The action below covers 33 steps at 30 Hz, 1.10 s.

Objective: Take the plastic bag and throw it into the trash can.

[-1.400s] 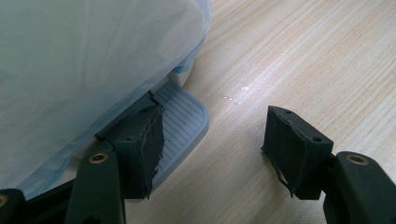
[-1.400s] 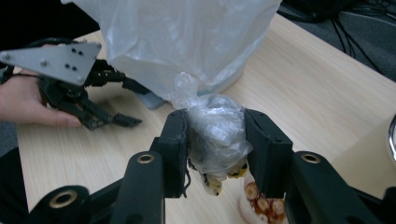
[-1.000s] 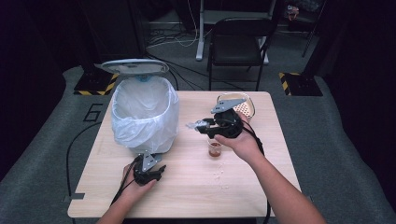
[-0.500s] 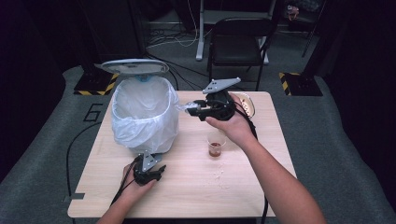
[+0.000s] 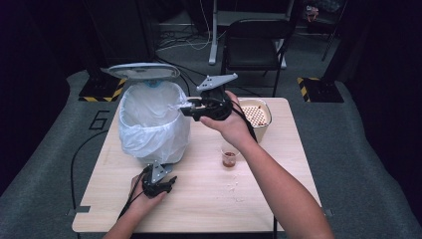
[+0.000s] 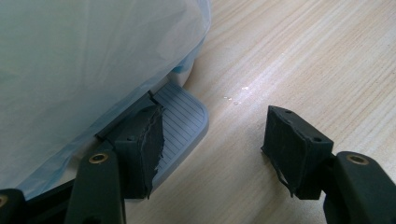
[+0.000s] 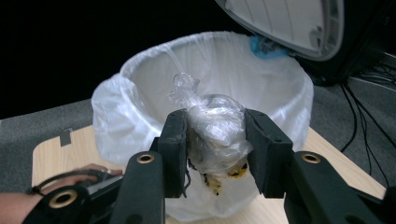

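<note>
The right gripper [image 7: 212, 154] is clamped on a knotted clear bag of scraps [image 7: 215, 135], held at the near rim of the lined pedal bin [image 5: 154, 122], not yet over its mouth; released here, the bag may strike the rim and fall outside. The left gripper [image 6: 210, 154], jaws parted with nothing between them, has one pad on the grey pedal [image 6: 180, 123]; if that pad slips, the raised lid [image 5: 143, 71] could drop onto the bag. A small cup [image 5: 229, 158] stands below the right forearm and could be knocked over. The table [image 5: 278, 164] is pale wood grain with a few crumbs; the room is dark, with grey floor, a folding chair [image 5: 254, 42] and cables behind.
</note>
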Each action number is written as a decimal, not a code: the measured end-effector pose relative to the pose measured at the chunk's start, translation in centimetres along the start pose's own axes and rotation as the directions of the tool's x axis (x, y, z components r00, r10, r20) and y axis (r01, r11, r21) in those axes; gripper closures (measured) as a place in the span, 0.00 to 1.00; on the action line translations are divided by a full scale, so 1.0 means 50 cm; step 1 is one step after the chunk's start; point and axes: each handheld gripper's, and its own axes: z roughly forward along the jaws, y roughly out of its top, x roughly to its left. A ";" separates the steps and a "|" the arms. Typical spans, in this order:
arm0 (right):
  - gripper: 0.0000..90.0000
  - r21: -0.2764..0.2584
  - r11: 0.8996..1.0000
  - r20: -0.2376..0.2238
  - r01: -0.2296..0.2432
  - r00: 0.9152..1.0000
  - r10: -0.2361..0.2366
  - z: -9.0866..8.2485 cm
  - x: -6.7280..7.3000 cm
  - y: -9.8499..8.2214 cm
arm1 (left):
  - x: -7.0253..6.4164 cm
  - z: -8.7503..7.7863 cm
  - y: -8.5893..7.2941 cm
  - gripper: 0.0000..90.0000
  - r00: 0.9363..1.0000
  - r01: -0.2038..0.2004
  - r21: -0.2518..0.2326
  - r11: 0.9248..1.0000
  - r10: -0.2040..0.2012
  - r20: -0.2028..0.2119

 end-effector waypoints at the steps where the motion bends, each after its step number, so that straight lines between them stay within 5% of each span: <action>1: 0.68 -0.004 1.000 -0.002 0.004 1.000 -0.004 0.005 0.004 0.006 | 0.000 0.000 0.000 0.42 1.000 -0.001 0.001 1.000 0.001 0.001; 8: 0.68 -0.005 1.000 -0.007 0.024 1.000 -0.024 0.054 0.014 0.025 | 0.001 -0.001 0.001 0.42 1.000 0.001 0.010 1.000 -0.001 0.008; 18: 0.68 -0.005 1.000 -0.008 -0.011 1.000 0.010 0.123 0.020 0.030 | 0.000 -0.001 0.001 0.42 1.000 0.000 0.009 1.000 0.000 0.006; 33: 0.68 -0.022 0.999 0.021 -0.025 0.999 0.025 0.180 0.032 0.037 | 0.001 -0.001 0.001 0.42 1.000 0.000 0.009 1.000 0.000 0.007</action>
